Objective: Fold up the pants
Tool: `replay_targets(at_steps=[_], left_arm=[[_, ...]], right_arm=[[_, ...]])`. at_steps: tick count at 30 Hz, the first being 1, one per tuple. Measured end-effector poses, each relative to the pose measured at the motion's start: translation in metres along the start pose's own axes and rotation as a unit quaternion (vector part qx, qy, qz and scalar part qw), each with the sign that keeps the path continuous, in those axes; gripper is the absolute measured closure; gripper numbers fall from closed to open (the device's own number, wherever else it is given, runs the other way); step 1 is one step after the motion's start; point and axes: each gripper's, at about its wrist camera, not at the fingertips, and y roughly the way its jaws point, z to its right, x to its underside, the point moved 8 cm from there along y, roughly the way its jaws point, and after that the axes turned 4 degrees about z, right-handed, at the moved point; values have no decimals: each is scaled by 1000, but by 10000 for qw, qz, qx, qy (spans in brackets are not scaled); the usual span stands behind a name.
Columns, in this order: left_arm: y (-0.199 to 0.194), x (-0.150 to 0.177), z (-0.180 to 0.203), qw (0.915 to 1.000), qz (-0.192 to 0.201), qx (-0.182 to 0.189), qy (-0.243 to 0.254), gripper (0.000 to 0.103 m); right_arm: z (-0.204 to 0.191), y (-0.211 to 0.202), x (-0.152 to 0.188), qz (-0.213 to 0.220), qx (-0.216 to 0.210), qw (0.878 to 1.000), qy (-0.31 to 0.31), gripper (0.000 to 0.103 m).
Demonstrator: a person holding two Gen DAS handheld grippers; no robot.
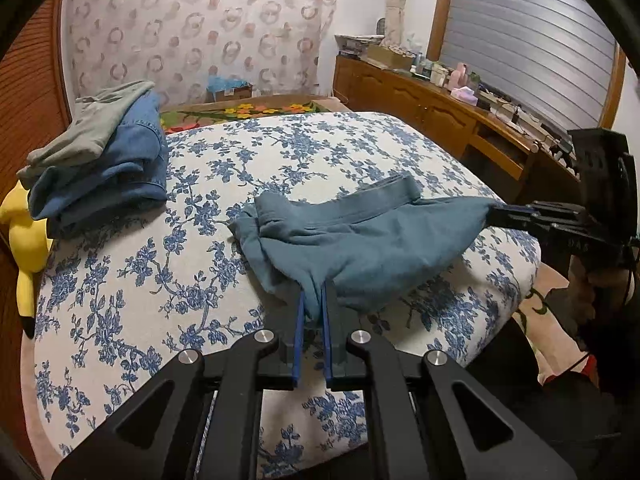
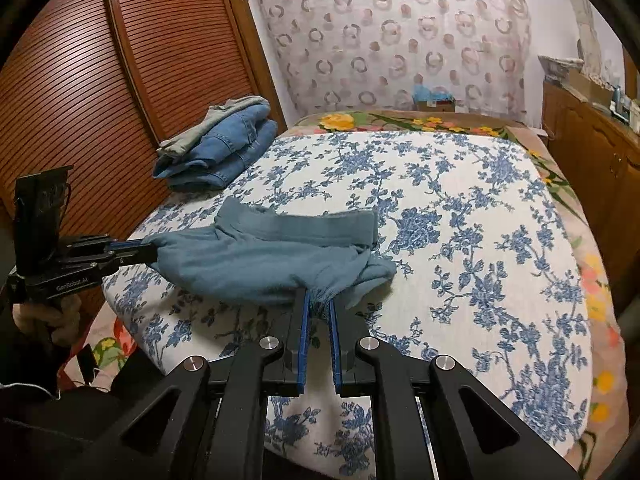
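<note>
In your left view, folded jeans and a yellow toy sit at the bed's far left. Your left gripper has its jaws pinched tight on the crumpled teal pants.

In your right view, your right gripper pinches the pants' other edge, mid-bed.

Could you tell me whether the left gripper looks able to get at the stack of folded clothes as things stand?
Probably not yet: the left gripper is shut on the teal pants, as is the right gripper. The bedspread between it and the folded clothes looks clear.
</note>
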Motion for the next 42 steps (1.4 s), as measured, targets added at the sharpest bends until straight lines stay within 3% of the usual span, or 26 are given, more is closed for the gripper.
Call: replay_targets(at_steps=[7, 12, 17, 21, 24, 29, 42], left_arm=[[-2, 2, -6, 9999, -37, -160, -49, 88], [-2, -1, -13, 9996, 0, -281, -78, 61], [2, -1, -15, 9995, 6, -314, -70, 48], [6, 0, -16, 9994, 23, -341, -88, 21], [11, 0, -20, 9991, -19, -408, -115, 20], [24, 1, -25, 9986, -102, -504, -152, 19], [68, -3, -38, 9973, -379, -503, -369, 20]], right_arm=[[-3, -3, 7, -168, 13, 9999, -8, 94], [-8, -6, 4, -187, 47, 9998, -55, 90], [-11, -19, -3, 30, 105, 9999, -129, 90], [-8, -23, -4, 98, 168, 9998, -103, 87], [-5, -21, -2, 89, 174, 9998, -35, 83], [-4, -10, -3, 50, 266, 9996, -79, 59], [15, 49, -1, -419, 692, 9967, 68, 54]])
